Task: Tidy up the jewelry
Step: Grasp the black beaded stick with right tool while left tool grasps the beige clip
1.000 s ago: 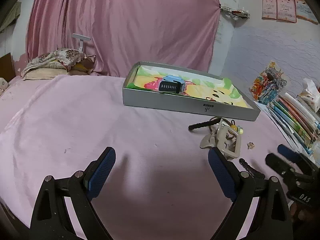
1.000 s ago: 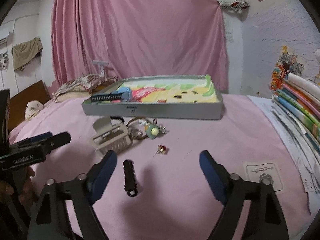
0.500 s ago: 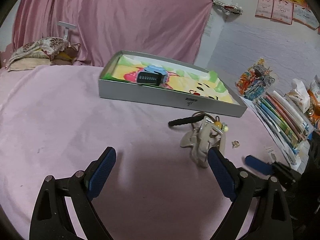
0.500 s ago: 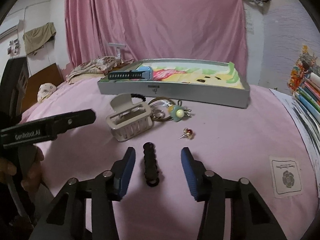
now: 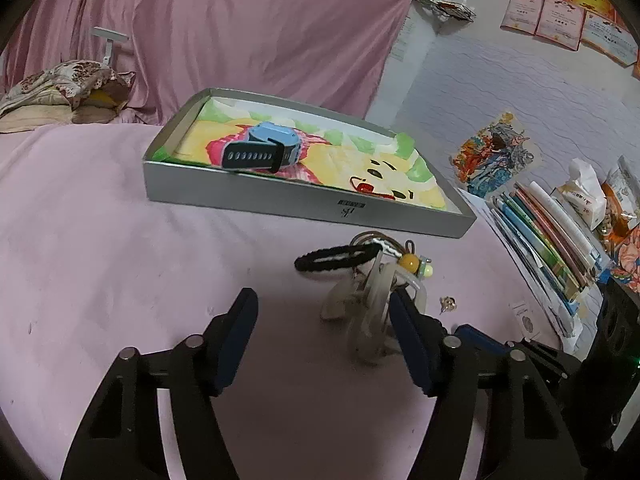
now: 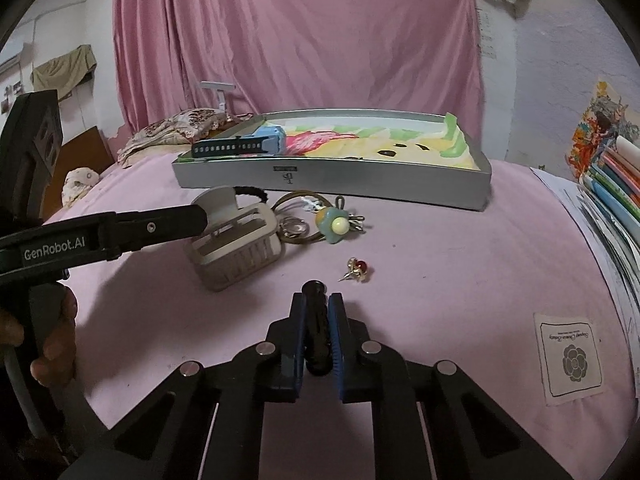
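Note:
My right gripper (image 6: pixel 317 312) is shut on a black beaded bracelet (image 6: pixel 316 328) that lies on the pink cloth. My left gripper (image 5: pixel 322 320) is open, its right finger beside a beige claw hair clip (image 5: pixel 370 300), which also shows in the right wrist view (image 6: pixel 236 246). A grey tray (image 6: pixel 332 182) with a cartoon lining holds a blue watch (image 6: pixel 244 145); both also show in the left wrist view, the tray (image 5: pixel 304 204) and the watch (image 5: pixel 260 152). A black hair tie (image 5: pixel 336 259), a green-yellow charm on rings (image 6: pixel 334 228) and a red-gold earring (image 6: pixel 357 270) lie loose.
A stack of books (image 5: pixel 548 236) and snack packets (image 5: pixel 620 208) line the right edge. A small fabric label (image 6: pixel 570 360) lies on the cloth at right. A floral pillow (image 5: pixel 60 88) sits far left before the pink curtain.
My right gripper has closed from wide open onto the black bracelet. My left gripper has moved right and closer to the hair clip, staying open.

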Demonstrator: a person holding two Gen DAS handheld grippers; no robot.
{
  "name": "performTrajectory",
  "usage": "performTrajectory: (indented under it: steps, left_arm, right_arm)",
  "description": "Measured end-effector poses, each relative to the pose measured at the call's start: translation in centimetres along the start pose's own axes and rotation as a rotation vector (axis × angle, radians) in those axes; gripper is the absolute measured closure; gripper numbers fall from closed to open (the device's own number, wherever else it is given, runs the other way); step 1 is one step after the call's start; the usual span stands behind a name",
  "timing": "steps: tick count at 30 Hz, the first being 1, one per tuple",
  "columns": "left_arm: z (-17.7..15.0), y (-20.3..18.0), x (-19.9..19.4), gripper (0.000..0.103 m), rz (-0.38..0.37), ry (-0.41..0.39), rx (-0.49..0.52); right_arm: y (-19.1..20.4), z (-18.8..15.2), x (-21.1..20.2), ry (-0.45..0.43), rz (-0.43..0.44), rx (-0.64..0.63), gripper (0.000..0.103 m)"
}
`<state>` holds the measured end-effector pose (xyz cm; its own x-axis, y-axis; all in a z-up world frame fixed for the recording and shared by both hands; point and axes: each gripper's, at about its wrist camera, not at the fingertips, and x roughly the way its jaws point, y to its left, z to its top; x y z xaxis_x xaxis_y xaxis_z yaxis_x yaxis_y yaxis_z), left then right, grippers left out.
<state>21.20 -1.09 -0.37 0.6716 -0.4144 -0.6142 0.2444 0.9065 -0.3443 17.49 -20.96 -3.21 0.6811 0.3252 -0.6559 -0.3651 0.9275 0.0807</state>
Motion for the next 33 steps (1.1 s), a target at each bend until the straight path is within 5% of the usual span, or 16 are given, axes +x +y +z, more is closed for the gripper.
performTrajectory:
  steps: [15, 20, 33]
  left_arm:
    - [1.0, -0.7, 1.2, 0.075, -0.041, 0.019, 0.040]
    - [0.9, -1.6, 1.0, 0.097, -0.051, 0.020, 0.090]
    - [1.0, -3.4, -1.4, 0.102, -0.050, -0.072, 0.154]
  right_arm:
    - [-0.2, 0.3, 0.1, 0.013, 0.007, 0.017, 0.093]
    - [-0.2, 0.4, 0.0, 0.007, 0.016, 0.022, 0.093]
    - [0.1, 1.9, -2.1, -0.073, 0.036, 0.030, 0.093]
